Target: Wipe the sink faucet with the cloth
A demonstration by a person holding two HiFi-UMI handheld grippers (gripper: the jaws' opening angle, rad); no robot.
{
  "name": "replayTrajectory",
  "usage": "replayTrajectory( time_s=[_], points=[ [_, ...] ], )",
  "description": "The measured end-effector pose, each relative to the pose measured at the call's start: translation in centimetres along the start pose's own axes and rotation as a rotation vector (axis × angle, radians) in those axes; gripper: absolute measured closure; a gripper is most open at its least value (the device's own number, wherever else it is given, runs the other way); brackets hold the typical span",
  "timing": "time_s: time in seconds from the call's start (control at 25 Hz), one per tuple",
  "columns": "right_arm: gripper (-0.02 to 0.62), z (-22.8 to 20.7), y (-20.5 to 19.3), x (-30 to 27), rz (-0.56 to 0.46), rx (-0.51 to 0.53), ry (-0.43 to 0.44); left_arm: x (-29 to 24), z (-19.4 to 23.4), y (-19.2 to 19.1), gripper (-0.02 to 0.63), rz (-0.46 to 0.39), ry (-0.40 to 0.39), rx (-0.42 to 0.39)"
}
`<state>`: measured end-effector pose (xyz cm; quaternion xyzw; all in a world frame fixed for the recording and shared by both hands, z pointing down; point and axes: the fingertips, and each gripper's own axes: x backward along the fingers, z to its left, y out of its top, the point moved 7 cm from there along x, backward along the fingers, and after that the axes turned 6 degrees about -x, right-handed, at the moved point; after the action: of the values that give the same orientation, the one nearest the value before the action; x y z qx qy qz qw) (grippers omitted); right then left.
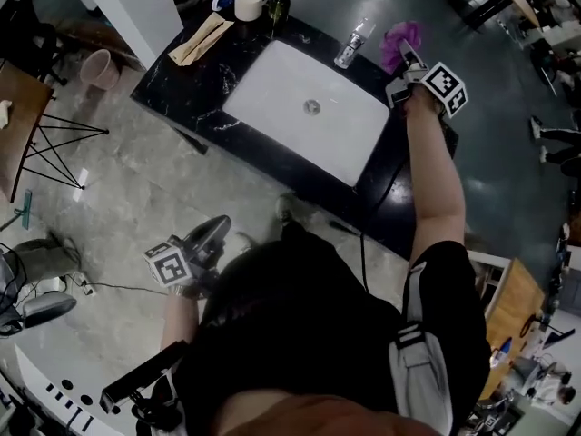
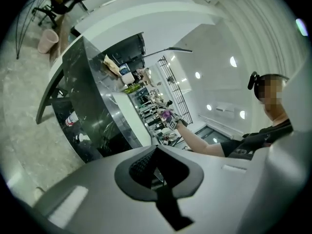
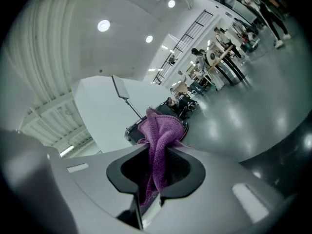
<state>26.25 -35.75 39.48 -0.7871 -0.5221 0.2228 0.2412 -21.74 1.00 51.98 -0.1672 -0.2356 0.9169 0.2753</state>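
Observation:
A white sink (image 1: 272,84) is set in a black marble counter (image 1: 195,75). The chrome faucet (image 1: 349,45) stands at the sink's far rim. My right gripper (image 1: 406,58) is held out over the counter's right end, just right of the faucet, shut on a purple cloth (image 1: 404,36). In the right gripper view the cloth (image 3: 161,138) hangs bunched between the jaws of the right gripper (image 3: 155,179). My left gripper (image 1: 214,229) hangs low over the floor in front of the counter, shut and empty; the left gripper (image 2: 156,172) shows its pads together.
Two mugs (image 1: 236,0), a dark bottle (image 1: 278,4) and a tan tray (image 1: 201,39) stand at the counter's far left. On the floor to the left are a pink bin (image 1: 95,66) and a folding wooden table (image 1: 18,125). Desks and gear lie at the lower left.

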Motion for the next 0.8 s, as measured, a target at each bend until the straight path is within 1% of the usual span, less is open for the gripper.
replayTrajectory(
  time_s=[0.08, 0.16, 0.36, 0.44, 0.52, 0.56, 0.64, 0.68, 0.72, 0.76, 0.8],
  points=[
    [0.515, -2.0, 0.0, -2.5, 0.02, -0.053, 0.001, -0.7, 0.1, 0.2, 0.606, -0.016, 0.035, 0.004],
    [0.515, -3.8, -0.5, -4.8, 0.052, -0.074, -0.007, -1.5, 0.0, 0.2, 0.606, -0.022, 0.061, 0.011],
    [0.519, -9.4, -3.2, -7.8, 0.109, -0.171, -0.067, -3.2, 0.1, 0.4, 0.606, -0.049, 0.115, 0.055],
    [0.522, -11.9, -4.5, -8.6, 0.148, -0.196, -0.132, -4.0, 0.5, 0.6, 0.606, -0.066, 0.124, 0.074],
    [0.522, -14.3, -6.2, -9.4, 0.208, -0.219, -0.233, -4.8, 0.8, 0.8, 0.606, -0.069, 0.135, 0.087],
    [0.523, -15.2, -6.9, -9.7, 0.242, -0.22, -0.289, -5.2, 0.9, 0.9, 0.606, -0.066, 0.138, 0.091],
    [0.523, -16.3, -7.7, -10.2, 0.308, -0.184, -0.393, -5.9, 0.9, 1.2, 0.606, -0.056, 0.138, 0.089],
    [0.523, -16.4, -7.9, -10.4, 0.331, -0.165, -0.424, -6.3, 0.9, 1.3, 0.606, -0.051, 0.134, 0.088],
    [0.525, -16.3, -8.0, -10.5, 0.346, -0.157, -0.436, -6.6, 0.9, 1.5, 0.606, -0.045, 0.128, 0.088],
    [0.525, -16.3, -7.9, -10.5, 0.355, -0.159, -0.431, -6.8, 0.9, 1.6, 0.606, -0.04, 0.121, 0.088],
    [0.525, -16.1, -7.7, -10.4, 0.358, -0.169, -0.408, -7.1, 1.0, 1.7, 0.606, -0.034, 0.113, 0.087]
  ],
)
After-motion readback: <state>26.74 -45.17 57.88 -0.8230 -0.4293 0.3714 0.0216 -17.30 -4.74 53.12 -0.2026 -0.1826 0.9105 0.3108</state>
